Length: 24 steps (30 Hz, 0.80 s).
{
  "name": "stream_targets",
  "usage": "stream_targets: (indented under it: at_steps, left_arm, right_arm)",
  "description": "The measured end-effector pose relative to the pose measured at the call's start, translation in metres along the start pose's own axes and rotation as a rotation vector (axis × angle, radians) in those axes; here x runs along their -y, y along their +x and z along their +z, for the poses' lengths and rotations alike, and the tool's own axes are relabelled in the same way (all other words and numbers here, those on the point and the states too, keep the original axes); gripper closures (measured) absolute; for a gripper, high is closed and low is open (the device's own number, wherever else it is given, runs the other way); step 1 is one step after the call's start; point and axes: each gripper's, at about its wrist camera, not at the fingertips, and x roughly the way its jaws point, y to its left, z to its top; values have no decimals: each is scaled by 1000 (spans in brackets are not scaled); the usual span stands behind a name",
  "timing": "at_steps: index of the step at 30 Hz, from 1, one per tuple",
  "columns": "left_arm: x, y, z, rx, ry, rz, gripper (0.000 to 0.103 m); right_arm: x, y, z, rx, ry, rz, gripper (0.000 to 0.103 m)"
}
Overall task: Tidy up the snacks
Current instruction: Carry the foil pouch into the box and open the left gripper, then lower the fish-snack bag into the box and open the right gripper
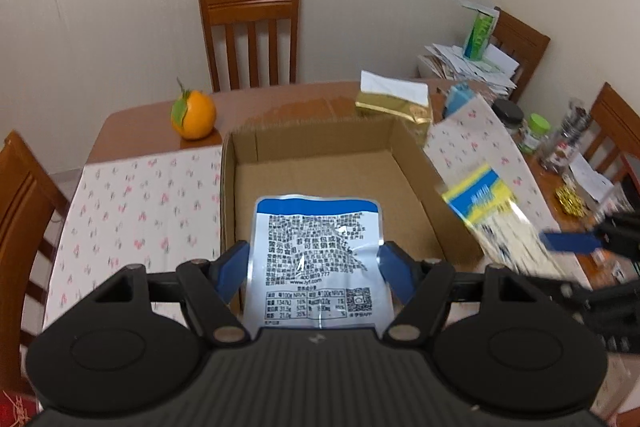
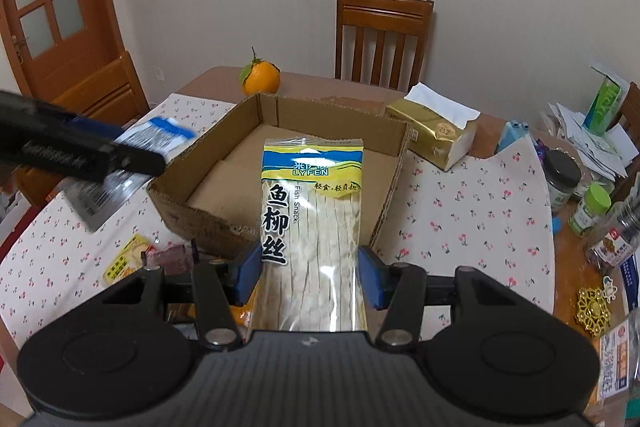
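Note:
My left gripper (image 1: 316, 263) is shut on a silver and blue snack pouch (image 1: 316, 259), held back side up above the near part of an open cardboard box (image 1: 416, 163). My right gripper (image 2: 308, 267) is shut on a clear fish snack packet (image 2: 312, 211) with a yellow and blue top, held above the box's (image 2: 200, 215) near wall. The box is empty inside. The fish packet also shows blurred at the right of the left wrist view (image 1: 492, 215). The pouch shows blurred at the left of the right wrist view (image 2: 132, 155).
An orange (image 1: 194, 115) and a gold tissue pack (image 1: 396, 105) lie behind the box on the floral cloth (image 1: 132, 207). More small snack packets (image 2: 136, 259) lie in front of the box. Jars (image 2: 576, 191) and papers crowd the right. Wooden chairs (image 1: 252, 31) surround the table.

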Motion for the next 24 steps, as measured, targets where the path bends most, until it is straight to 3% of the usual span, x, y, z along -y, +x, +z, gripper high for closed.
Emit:
stream_targets:
  at_steps: [10,12,14,19,24]
  left_arm:
    - [-12,71,47,-11,-61,23,31]
    - [-13,86,53,-12,-62,51,19]
    - [-14,94,53,-10,-54,70,17]
    - [-22,84,43,1,-48,75,14]
    - [-29,48,17,47,-42,94,7]
  right_arm:
    - [8,10,8,-2,19,-22,46]
    - [9,13,8,-7,25,-28,46]
    - [9,16,9,-15,29,-38,46]
    - [9,20,16,-15,31,-49,46]
    - [10,27,28,-6,30,-48,46]
